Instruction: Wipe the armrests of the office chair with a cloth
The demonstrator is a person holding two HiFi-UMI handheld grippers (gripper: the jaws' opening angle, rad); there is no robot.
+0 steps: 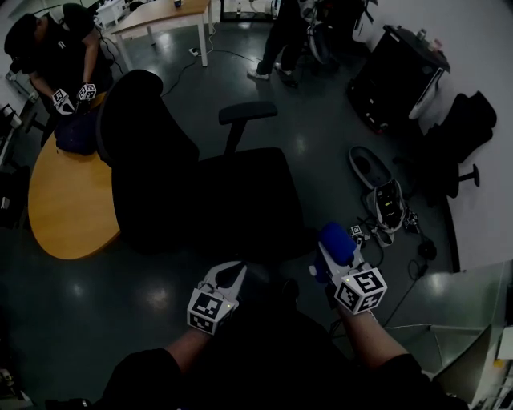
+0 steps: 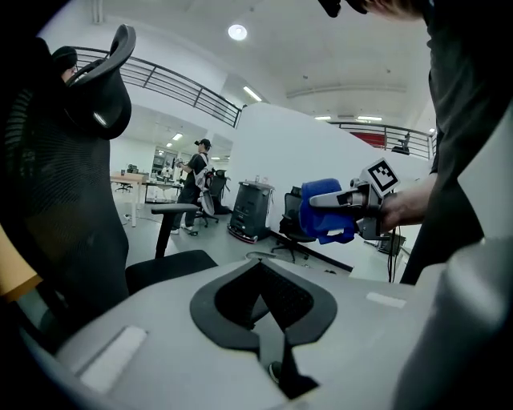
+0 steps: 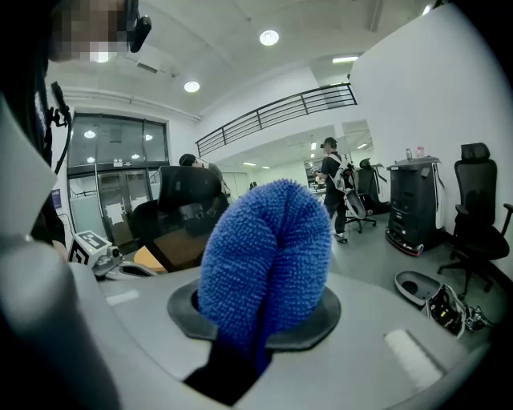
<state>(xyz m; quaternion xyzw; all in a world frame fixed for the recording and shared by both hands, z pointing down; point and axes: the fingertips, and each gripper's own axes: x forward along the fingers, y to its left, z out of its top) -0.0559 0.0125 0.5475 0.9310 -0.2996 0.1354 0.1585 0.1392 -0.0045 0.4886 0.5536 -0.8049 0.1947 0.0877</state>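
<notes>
The black office chair [image 1: 200, 192] stands in the middle of the head view, backrest to the left, seat toward me. One armrest [image 1: 248, 112] sticks up on its far side; in the left gripper view the same armrest [image 2: 174, 210] shows past the backrest. My right gripper [image 1: 335, 255] is shut on a blue fuzzy cloth [image 1: 337, 243] just off the seat's near right corner. The cloth [image 3: 268, 256] bulges out of the jaws. My left gripper [image 1: 231, 279] hovers at the seat's near edge, jaws closed with nothing between them. The near armrest is not clear to see.
A round wooden table [image 1: 64, 204] lies left of the chair, and a seated person [image 1: 56, 48] holds grippers there. Behind are a white desk [image 1: 160, 20] and a standing person [image 1: 280, 40]. A black cart [image 1: 397, 72], another chair [image 1: 461, 136] and floor clutter with cables [image 1: 385, 196] fill the right.
</notes>
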